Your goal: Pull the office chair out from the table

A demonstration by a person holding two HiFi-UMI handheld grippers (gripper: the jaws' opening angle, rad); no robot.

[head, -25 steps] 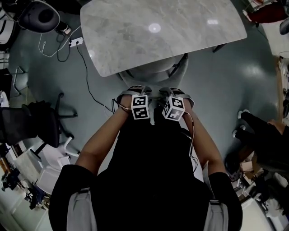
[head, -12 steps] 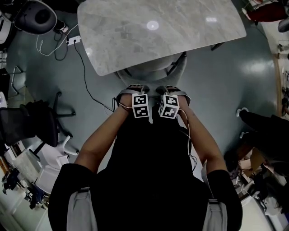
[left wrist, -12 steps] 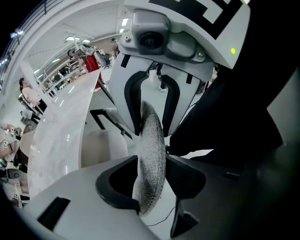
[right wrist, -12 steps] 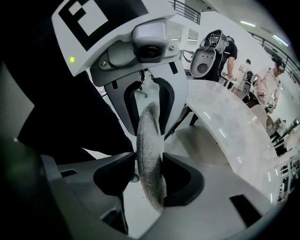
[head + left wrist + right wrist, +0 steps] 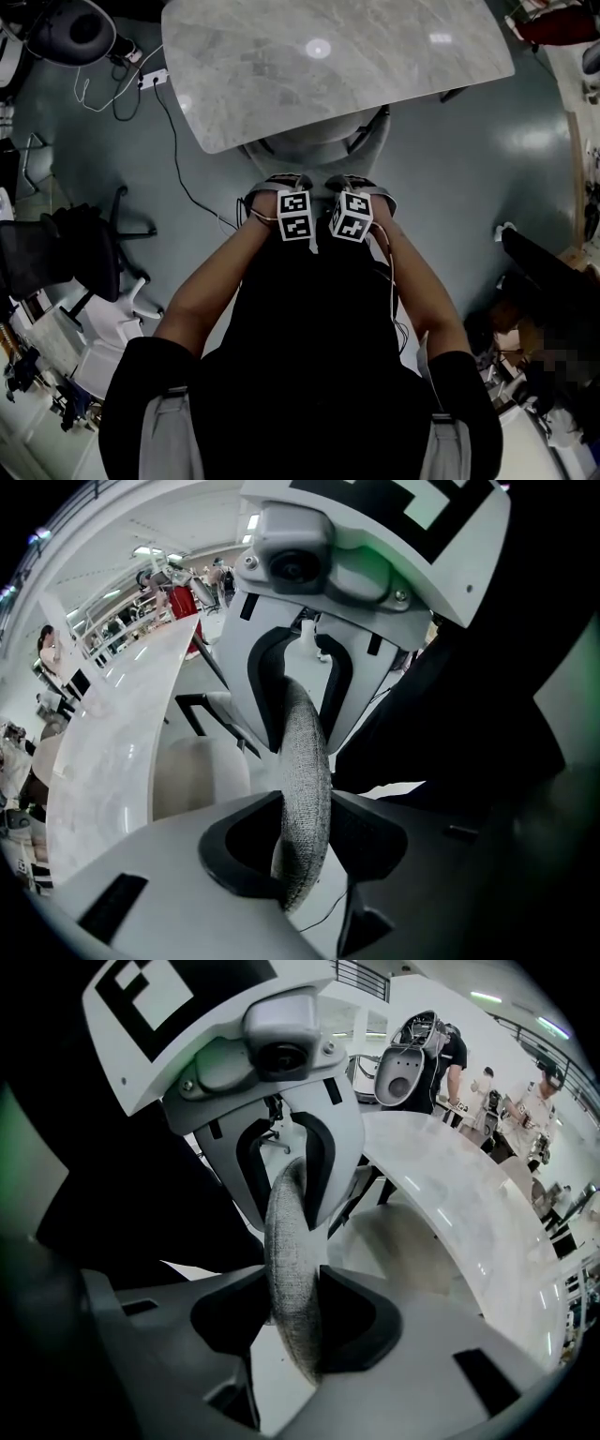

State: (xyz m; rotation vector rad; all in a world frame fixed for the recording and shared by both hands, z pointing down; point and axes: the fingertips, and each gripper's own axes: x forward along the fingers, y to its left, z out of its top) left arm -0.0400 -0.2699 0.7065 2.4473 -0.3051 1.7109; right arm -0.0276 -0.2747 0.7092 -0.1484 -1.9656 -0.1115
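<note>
The office chair's pale seat point(image 5: 314, 150) is tucked under the marble table point(image 5: 328, 66). Its grey fabric backrest edge point(image 5: 305, 789) runs between the jaws of my left gripper point(image 5: 302, 850), whose jaws have just been closing and now press on it from both sides. My right gripper point(image 5: 298, 1321) grips the same backrest edge point(image 5: 291, 1269) just beside it; its jaws have also just been closing. In the head view the left gripper point(image 5: 281, 187) and right gripper point(image 5: 361, 185) stand side by side over the backrest top, pointing steeply down.
A black chair point(image 5: 66, 253) stands at the left. A power strip with cables point(image 5: 155, 80) lies on the floor by the table's left corner. A dark shoe point(image 5: 544, 272) and clutter fill the right edge. People stand beyond the table point(image 5: 469, 1194).
The two marker cubes have drawn a little closer together over the backrest. The chair and table have kept their places.
</note>
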